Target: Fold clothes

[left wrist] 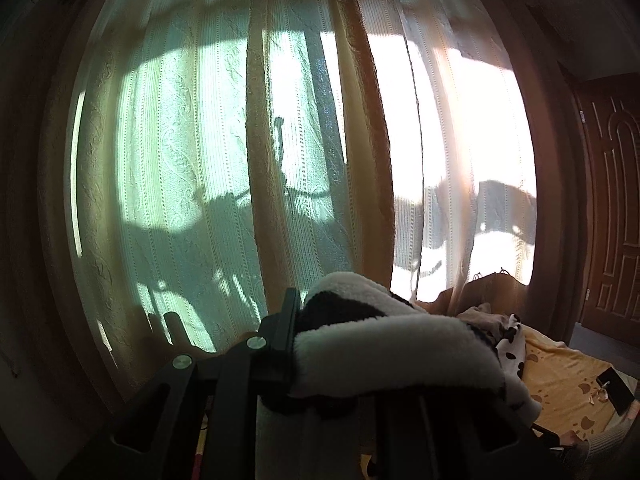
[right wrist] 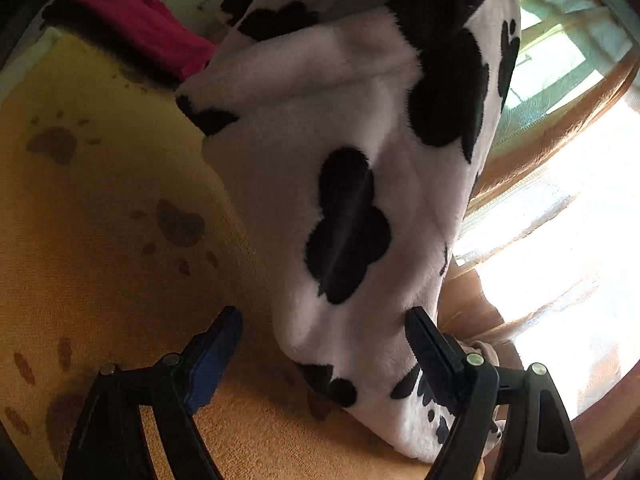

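Observation:
A white fleece garment with black cow patches (right wrist: 320, 128) hangs down onto a yellow blanket with paw prints (right wrist: 100, 220). My right gripper (right wrist: 322, 318) is open. The garment's lower fold hangs between its two fingers, close to the right finger (right wrist: 428, 344). In the left wrist view my left gripper (left wrist: 332, 320) is raised in front of the curtains and is shut on a bunch of the same fleece garment (left wrist: 380, 344). The cloth drapes over and hides its right finger; only the left finger (left wrist: 290, 320) shows.
A red cloth (right wrist: 136, 28) lies at the blanket's far edge. Lit lace curtains (left wrist: 300, 140) fill the view ahead, with a brown door (left wrist: 612, 208) at the right. A pile of clothes (left wrist: 488, 316) and a dark phone (left wrist: 616, 388) lie on the bed.

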